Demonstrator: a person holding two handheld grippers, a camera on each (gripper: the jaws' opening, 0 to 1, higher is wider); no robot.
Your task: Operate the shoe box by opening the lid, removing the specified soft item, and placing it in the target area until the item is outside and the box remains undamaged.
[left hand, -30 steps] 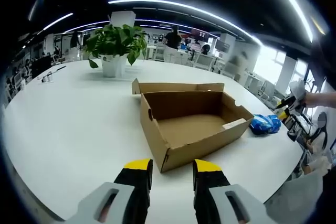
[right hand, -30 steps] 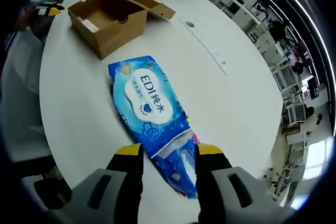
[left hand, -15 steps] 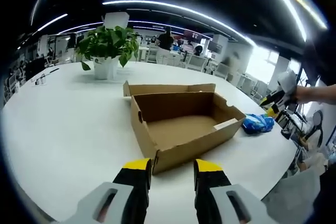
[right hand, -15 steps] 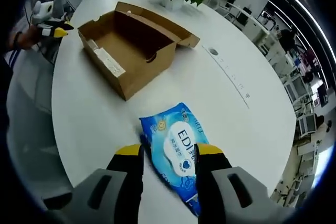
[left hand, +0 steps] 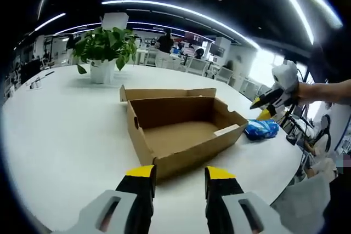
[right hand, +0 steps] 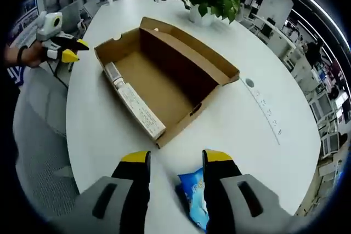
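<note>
The shoe box (left hand: 181, 135) sits open on the white round table (left hand: 60, 130), its lid folded back flat on the far side, interior bare cardboard with a white label strip along one inner wall. In the left gripper view my left gripper (left hand: 179, 175) hangs just short of the box's near corner, jaws apart, nothing between them. The blue wipes packet (left hand: 262, 129) lies on the table outside the box, just beside its right end wall, near the table edge. My right gripper (right hand: 175, 160) hovers above the table, jaws apart and empty; the packet (right hand: 194, 201) shows beneath and between them, not gripped. In the right gripper view the box (right hand: 164, 80) stands undamaged. A potted plant (left hand: 103, 53) stands well beyond the box.
</note>
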